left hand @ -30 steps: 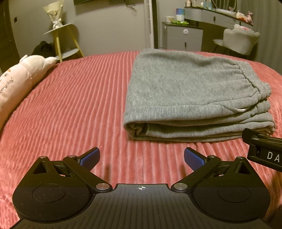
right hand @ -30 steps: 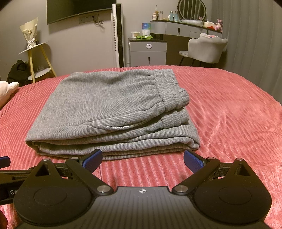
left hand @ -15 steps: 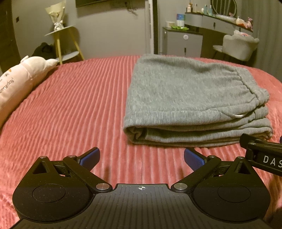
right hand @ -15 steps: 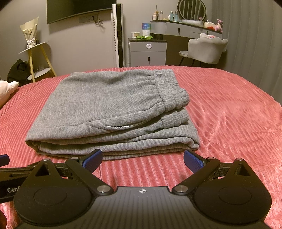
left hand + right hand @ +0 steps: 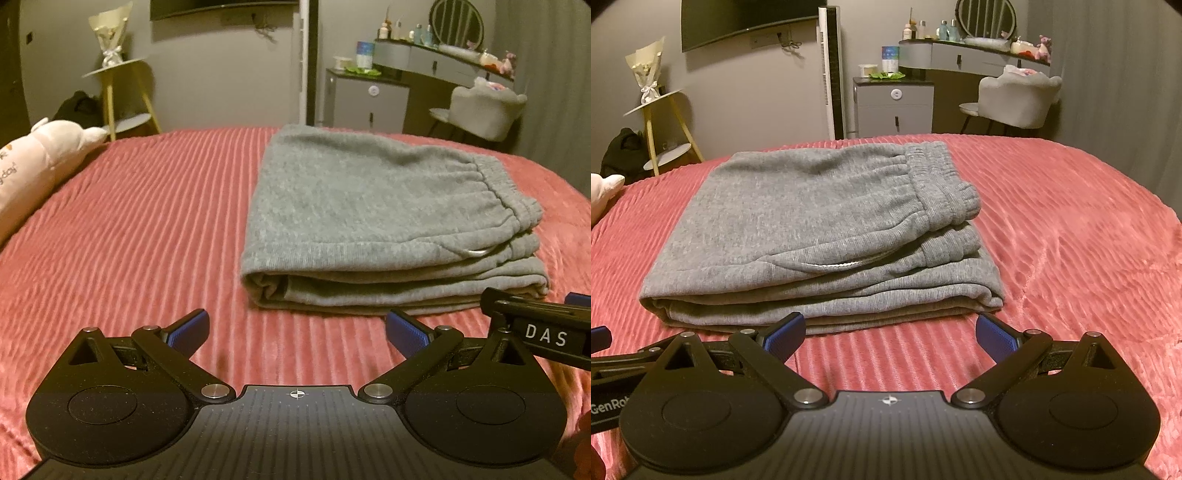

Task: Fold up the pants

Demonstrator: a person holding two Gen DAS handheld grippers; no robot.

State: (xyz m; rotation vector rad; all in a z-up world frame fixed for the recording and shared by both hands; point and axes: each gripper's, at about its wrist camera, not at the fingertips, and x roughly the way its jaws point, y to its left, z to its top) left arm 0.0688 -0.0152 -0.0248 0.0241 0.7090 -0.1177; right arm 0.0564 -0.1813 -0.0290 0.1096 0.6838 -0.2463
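The pants (image 5: 812, 229) lie folded in a thick grey stack on the red bedspread (image 5: 1071, 229), waistband (image 5: 942, 184) on top to the right, a white drawstring peeking from the layers. A careless nudge at the near edge could slide those loose layers apart. Both the left gripper (image 5: 293, 328) and right gripper (image 5: 890, 332) hover just short of it, jaws spread, holding nothing.
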